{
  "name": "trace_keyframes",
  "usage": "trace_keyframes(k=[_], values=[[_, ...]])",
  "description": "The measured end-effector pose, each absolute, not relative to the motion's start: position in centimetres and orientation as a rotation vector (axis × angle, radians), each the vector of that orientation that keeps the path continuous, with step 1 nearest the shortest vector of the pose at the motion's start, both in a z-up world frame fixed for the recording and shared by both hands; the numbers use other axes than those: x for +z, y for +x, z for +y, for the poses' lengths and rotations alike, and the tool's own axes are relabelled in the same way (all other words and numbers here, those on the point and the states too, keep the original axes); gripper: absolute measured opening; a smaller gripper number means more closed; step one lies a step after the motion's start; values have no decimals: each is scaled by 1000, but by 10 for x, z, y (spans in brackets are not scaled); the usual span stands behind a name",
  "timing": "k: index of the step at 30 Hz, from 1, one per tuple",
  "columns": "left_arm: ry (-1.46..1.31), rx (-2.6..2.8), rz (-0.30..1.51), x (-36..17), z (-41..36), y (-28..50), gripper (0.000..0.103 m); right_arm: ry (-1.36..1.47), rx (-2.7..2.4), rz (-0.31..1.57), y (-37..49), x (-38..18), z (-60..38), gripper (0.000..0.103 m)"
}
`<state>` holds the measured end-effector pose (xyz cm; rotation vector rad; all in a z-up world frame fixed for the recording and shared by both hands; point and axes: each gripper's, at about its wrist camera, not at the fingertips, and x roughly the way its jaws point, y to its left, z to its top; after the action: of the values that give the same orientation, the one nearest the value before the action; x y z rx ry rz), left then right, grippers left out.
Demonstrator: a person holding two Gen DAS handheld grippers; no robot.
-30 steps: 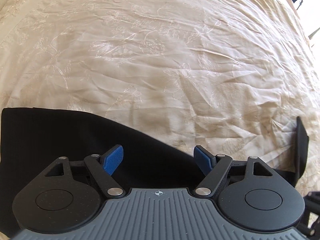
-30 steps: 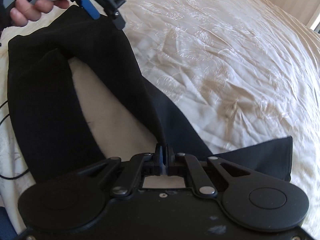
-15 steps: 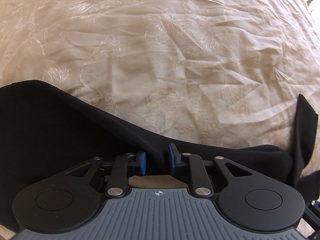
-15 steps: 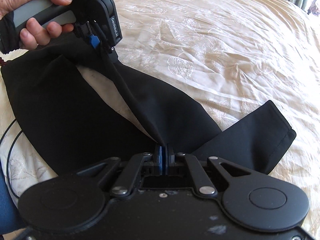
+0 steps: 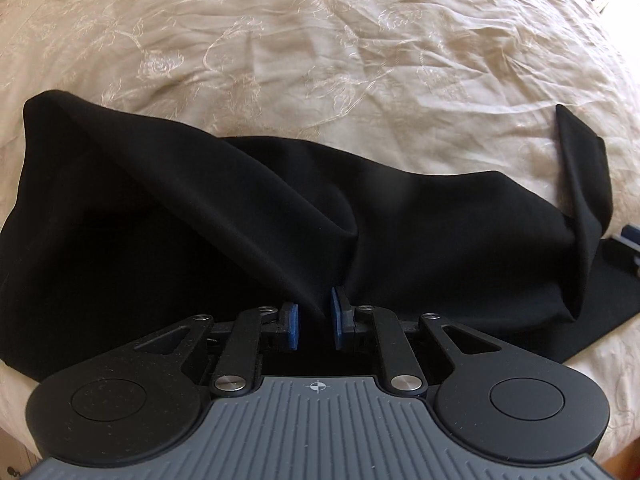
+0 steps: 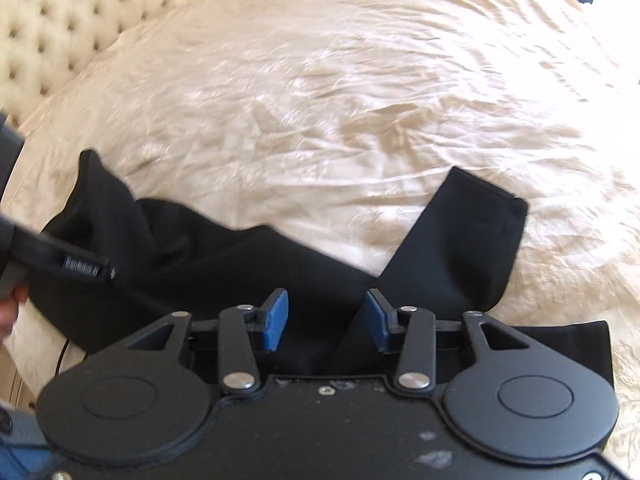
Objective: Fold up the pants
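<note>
- Far left, right wrist view: person's hand (image 6: 10, 304) at the frame edge on a gripper handle; tufted headboard (image 6: 52, 28) behind.
- Black pants (image 5: 180, 220) lie bunched across the cream embroidered bedspread (image 5: 320, 40), near its front edge; waist-side bulk left, legs running right.
- Left gripper (image 5: 314, 322): jaws closing, blue pads nearly together with a raised ridge of pant fabric pinched between them. Fabric tents up into the grip, so it reads as grasping cloth.
- Right gripper (image 6: 326, 320): jaws opening, pads well apart. Black cloth lies below and between them, but the pads don't press on it; released.
- Right side: one leg end (image 6: 468, 240) is flipped up over the bedspread, cuff edge showing; the other leg end (image 6: 568, 344) lies flat under the right gripper's body.
- Step, my read: hand-over/re-grip mid fold. Left takes the mid-section, right has let go. Legs not aligned, fold not yet done.
- Next move likely needs: right gripper to re-grasp at a cuff or leg edge, then both to pull the cloth taut and lay one leg over the other. Risk: left pinch catches only one layer.
</note>
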<state>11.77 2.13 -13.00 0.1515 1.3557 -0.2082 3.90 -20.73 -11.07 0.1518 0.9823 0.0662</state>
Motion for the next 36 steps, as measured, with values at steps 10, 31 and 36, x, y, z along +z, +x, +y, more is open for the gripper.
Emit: trace_keyframes(k=[10, 31, 36], values=[[144, -168, 1319, -134, 21, 106, 15, 24, -274, 1114, 151, -174, -199, 51], [206, -147, 1212, -116, 8, 72, 11, 373, -516, 1093, -17, -160, -319, 4], [217, -120, 1205, -117, 7, 61, 11, 390, -520, 1106, -36, -175, -308, 4]])
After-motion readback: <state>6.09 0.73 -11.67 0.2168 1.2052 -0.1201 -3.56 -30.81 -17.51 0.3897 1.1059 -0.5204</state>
